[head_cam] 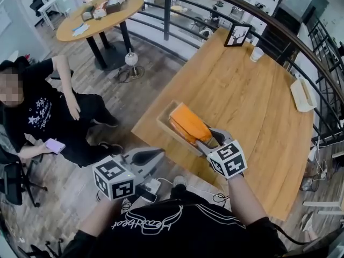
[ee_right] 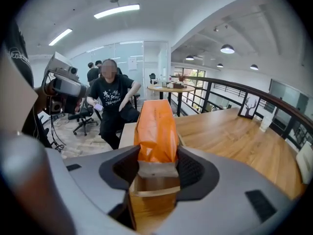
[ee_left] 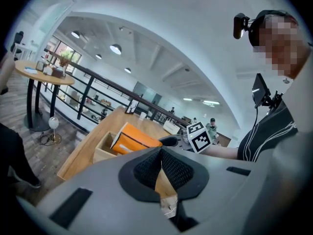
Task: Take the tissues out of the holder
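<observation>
While the left gripper (ee_left: 161,161) hangs off the table (head_cam: 252,101) with its pads pressed together on nothing, the orange tissue pack (ee_right: 155,129) leans out of the wooden holder (head_cam: 163,125). Its long axis runs straight away from the right gripper (ee_right: 156,160), whose jaws pinch its near end. The holder sits near the left edge, and bare wood opens rightward.

Black short-sleeved T-shirt (head_cam: 177,235), white outline lettering on chest, white side stripes. Black camera (ee_left: 239,25) on head mount. Left gripper (head_cam: 159,151), right gripper (head_cam: 204,138): grey moulded shells, black textured fingers (ee_left: 146,168), white cubes (head_cam: 227,159) bearing black square markers.
</observation>
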